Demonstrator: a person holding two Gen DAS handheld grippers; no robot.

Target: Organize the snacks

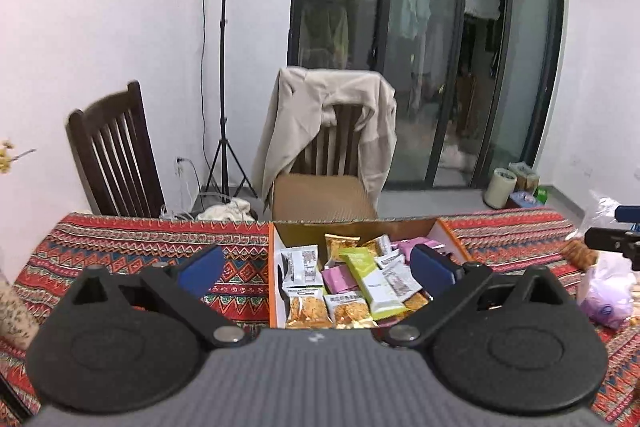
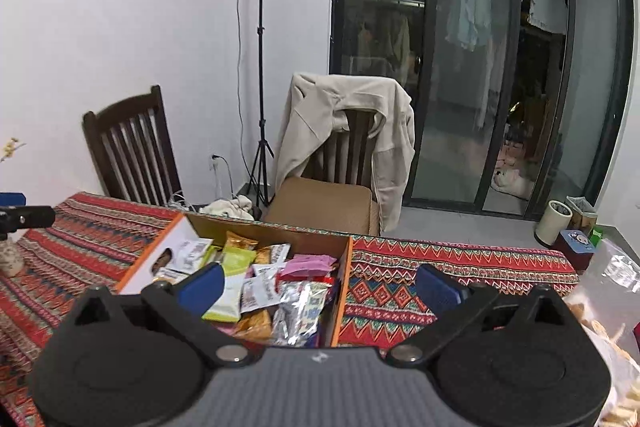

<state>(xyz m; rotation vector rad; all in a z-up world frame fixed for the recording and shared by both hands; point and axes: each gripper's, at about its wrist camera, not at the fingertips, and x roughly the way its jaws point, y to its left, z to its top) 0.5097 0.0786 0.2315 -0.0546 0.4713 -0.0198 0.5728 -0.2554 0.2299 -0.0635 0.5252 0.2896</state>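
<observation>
1. Left wrist view: my left gripper point(image 1: 316, 267) hangs above the patterned tablecloth point(image 1: 140, 247), its blue fingers point(image 1: 202, 269) spread wide and holding nothing.
2. Between and just beyond those fingers sits the open cardboard box point(image 1: 276, 267), filled with snack packets; a long green packet point(image 1: 370, 283) lies on top of the heap, nearer my right-hand finger.
3. Right wrist view: my right gripper point(image 2: 318, 289) is likewise wide open and empty, pads point(image 2: 436, 291) well apart.
4. Here the box point(image 2: 344, 267) lies toward my left finger, pink point(image 2: 306, 265) and silver packets point(image 2: 298, 311) showing between the two fingers.
5. Off my right finger, a clear bag of snacks point(image 2: 612, 327) rests at the table's edge.
6. Beyond both grippers, a chair draped with a beige jacket point(image 1: 320, 115) faces the table.
</observation>
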